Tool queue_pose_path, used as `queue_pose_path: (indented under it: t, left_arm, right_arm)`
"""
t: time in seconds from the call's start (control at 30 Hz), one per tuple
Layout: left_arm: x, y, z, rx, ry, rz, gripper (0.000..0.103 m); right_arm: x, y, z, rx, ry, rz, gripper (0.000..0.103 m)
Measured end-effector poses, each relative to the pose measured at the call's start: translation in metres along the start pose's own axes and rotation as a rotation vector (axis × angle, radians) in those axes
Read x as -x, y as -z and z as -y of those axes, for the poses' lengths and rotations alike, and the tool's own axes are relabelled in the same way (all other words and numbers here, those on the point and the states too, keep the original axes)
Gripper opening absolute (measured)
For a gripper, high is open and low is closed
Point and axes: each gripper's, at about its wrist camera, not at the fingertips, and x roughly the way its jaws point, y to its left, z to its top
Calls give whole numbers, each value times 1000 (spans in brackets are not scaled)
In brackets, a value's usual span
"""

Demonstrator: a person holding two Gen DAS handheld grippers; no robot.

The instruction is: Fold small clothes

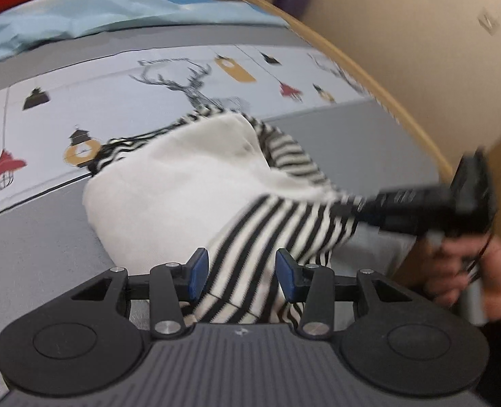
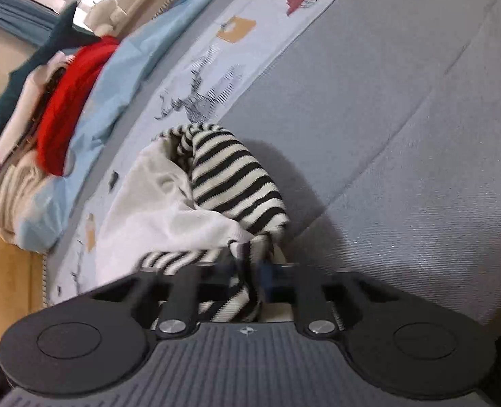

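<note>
Striped garment (image 1: 277, 217) lies bunched on the grey bed (image 2: 403, 129). Left hand-held gripper (image 1: 242, 276): jaws apart, fabric between them, unclamped. Right hand-held gripper (image 2: 250, 271): clamped on the striped fabric.

Home bedroom, grey bed cover (image 2: 403, 108) with deer-and-lantern printed band (image 1: 114, 101), pale blue sheet (image 1: 80, 17) beyond the band, heaped clothes (image 2: 57, 112) past the sheet, beige wall (image 1: 403, 34) beside the bed
</note>
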Motion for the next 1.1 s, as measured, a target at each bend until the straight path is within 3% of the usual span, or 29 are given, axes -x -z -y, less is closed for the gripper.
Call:
queue_pose_path:
  t: [0.17, 0.27, 0.33, 0.4, 0.47, 0.53, 0.57, 0.63, 0.7, 0.77, 0.87, 1.0, 1.1]
  left_arm:
    - [1, -2, -2, -4, 33, 4, 48]
    - [-5, 0, 4, -33, 93, -43, 48]
    - [-21, 7, 16, -110, 105, -133, 48]
    - [-45, 21, 29, -222, 61, -241, 48]
    - [-63, 31, 38, -319, 13, -280, 50]
    - [-69, 32, 37, -324, 11, -273, 57]
    - [-70, 31, 33, -308, 13, -270, 57]
    - [-72, 33, 30, -305, 8, -261, 58]
    - [-72, 41, 37, -388, -7, -242, 62]
    - [-71, 47, 43, -444, -15, -231, 64]
    - [-59, 40, 31, -375, 7, -203, 64]
    - [-30, 21, -1, -168, 27, -59, 61]
    - [-17, 5, -25, -16, -38, 54, 61]
  right_arm:
    - [38, 9, -3, -19, -176, 40, 7]
    - [57, 12, 9, -52, -190, 18, 7]
    - [62, 13, 18, -55, -118, -8, 7]
    - [57, 14, 27, -43, 10, -68, 7]
    - [42, 15, 33, -9, 141, -133, 8]
    - [30, 14, 31, 6, 208, -179, 11]
    - [29, 13, 27, 20, 225, -168, 17]
    - [37, 6, 7, 111, 255, -75, 20]
    - [46, -2, -13, 202, 263, 36, 23]
    - [45, -16, -32, 268, 211, 100, 36]
    - [13, -43, -54, 350, 74, 62, 59]
    - [-42, -62, -60, 375, 10, -4, 58]
    - [-69, -71, -56, 302, -25, -47, 58]
